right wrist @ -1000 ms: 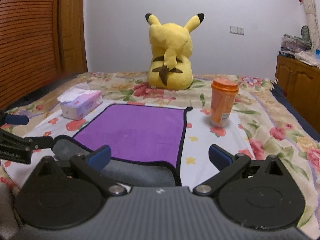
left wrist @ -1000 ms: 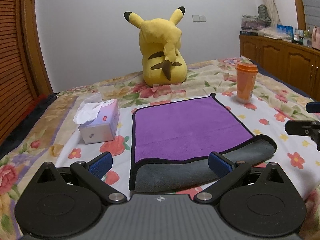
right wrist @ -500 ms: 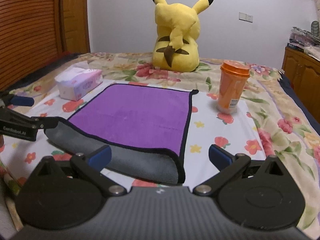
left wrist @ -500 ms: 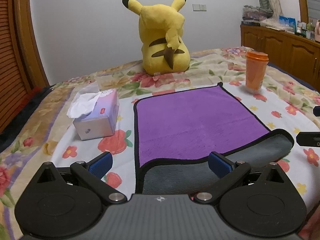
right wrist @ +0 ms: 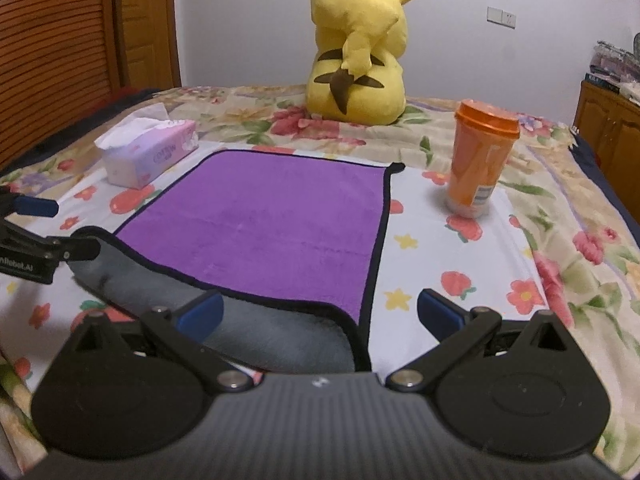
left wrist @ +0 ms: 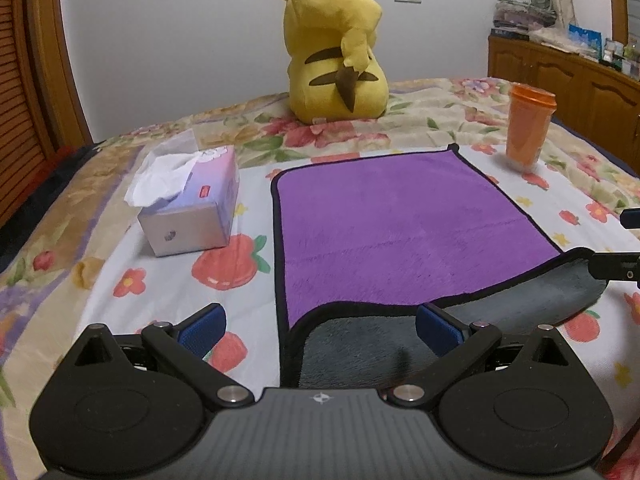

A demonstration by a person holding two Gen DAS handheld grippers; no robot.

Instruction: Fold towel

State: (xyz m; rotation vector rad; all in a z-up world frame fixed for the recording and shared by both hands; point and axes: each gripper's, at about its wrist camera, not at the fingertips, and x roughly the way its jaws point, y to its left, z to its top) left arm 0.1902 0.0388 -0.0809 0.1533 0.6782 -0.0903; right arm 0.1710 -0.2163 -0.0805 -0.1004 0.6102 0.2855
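Flowery bed cover [left wrist: 460,120] lies under everything. On it the soft purple towel [left wrist: 400,232] is spread out, long way running from the grippers toward the yellow plush toy [left wrist: 336,44], with a black edge. Its near end is turned over, showing a fuzzy grey side. The left gripper [left wrist: 318,326] is spread wide around the near left corner, holding nothing. The right gripper [right wrist: 318,312] is wide too, around the near right corner. An orange cup [right wrist: 480,160] and a tissue box [left wrist: 192,204] sit beside the towel.
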